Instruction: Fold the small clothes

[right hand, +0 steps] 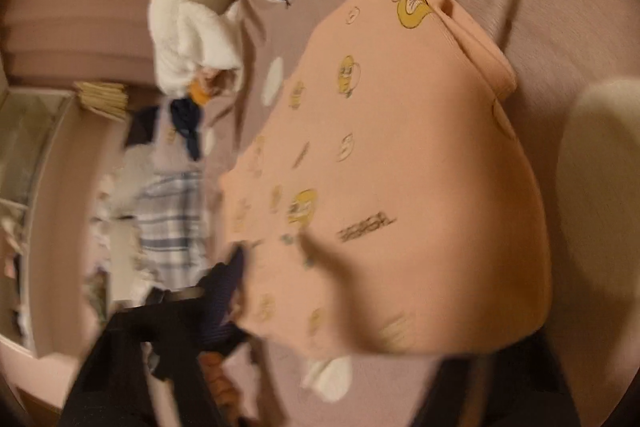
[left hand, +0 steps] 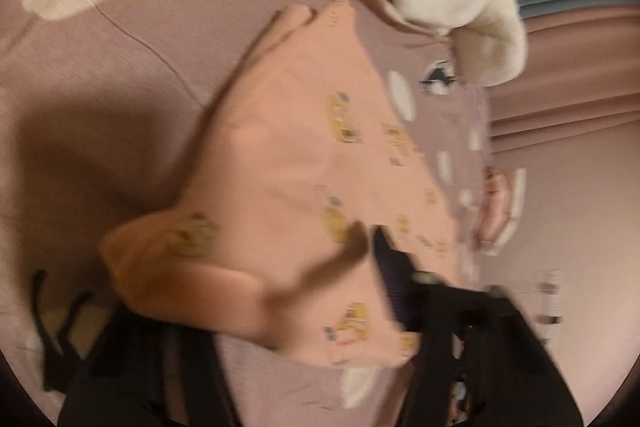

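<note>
Showing the largest surface first: a mauve cotton bedspread with pale oval spots (left hand: pixel 120 67), which supports everything else. On it, towards the far side, lies a heap of white fleecy clothing (left hand: pixel 460 7), well apart from my work. Nearer, and filling the middle of both views, is the task's thing, a small peach knit garment printed with yellow cartoon figures (left hand: pixel 288 163); its far part appears to rest on the bedspread while its near edge is raised towards me.

I judge the garment light, soft and entirely limp: it drapes and bulges over my fingers and would sag wherever it is unsupported. It looks neither slippery nor fragile, so a firm pinch should do it no harm. The best hold, I judge, is at hems and corners, where the doubled ribbed band (right hand: pixel 480 43) gives thickness to bite on.

My left gripper (left hand: pixel 360 307) seems clamped on the near edge, one dark ribbed finger (left hand: pixel 390 267) visible beside the cloth, the other hidden beneath it. My right gripper (right hand: pixel 256 291) likewise seems closed on the opposite near edge, one finger (right hand: pixel 228 291) showing; blur leaves both grips a judgement.
</note>
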Tool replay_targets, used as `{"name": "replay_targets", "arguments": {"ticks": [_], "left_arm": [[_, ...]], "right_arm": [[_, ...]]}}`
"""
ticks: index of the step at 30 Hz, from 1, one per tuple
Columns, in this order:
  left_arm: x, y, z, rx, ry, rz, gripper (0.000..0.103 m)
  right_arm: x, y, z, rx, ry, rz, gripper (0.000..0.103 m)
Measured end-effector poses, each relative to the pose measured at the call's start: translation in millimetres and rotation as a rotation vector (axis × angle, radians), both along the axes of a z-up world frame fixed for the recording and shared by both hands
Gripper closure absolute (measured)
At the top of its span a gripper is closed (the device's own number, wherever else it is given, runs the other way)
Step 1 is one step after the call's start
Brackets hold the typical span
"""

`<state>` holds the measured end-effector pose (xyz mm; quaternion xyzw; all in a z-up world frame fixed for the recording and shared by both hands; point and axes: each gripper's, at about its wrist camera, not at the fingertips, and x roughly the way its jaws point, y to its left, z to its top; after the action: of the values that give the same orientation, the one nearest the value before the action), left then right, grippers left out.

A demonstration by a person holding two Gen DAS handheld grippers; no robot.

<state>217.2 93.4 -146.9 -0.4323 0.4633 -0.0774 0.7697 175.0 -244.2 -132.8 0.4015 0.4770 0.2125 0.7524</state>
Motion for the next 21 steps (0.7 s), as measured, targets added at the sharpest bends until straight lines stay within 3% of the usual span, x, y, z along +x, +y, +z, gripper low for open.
{"name": "replay_targets", "arguments": {"ticks": [1, 2, 5, 8, 14, 18, 21], "left_arm": [[0, -1, -1, 0.030, -0.002, -0.001, 0.074], [0, 0, -1, 0.042, -0.007, -0.002, 0.085], [-6, 0, 1, 0.056, -0.007, 0.030, 0.093], [-8, -4, 14, 0.082, -0.033, 0.029, 0.094], [-31, -10, 37, 0.111, -0.056, -0.030, 0.097], [-56, -17, 47, 0.118, -0.065, -0.069, 0.097], [-85, -21, 52, 0.174, -0.073, -0.108, 0.097]], "right_arm": [[2, 3, -3, -0.075, 0.027, 0.003, 0.083], [3, 3, -5, -0.112, 0.043, -0.002, 0.089], [-3, 0, -3, -0.084, 0.008, -0.015, 0.093], [-9, -1, 8, -0.094, -0.028, -0.001, 0.094], [-27, -14, 29, -0.026, -0.081, 0.006, 0.095], [-46, -10, 38, -0.048, -0.103, 0.022, 0.095], [-68, -10, 38, -0.068, -0.101, 0.039, 0.095]]}}
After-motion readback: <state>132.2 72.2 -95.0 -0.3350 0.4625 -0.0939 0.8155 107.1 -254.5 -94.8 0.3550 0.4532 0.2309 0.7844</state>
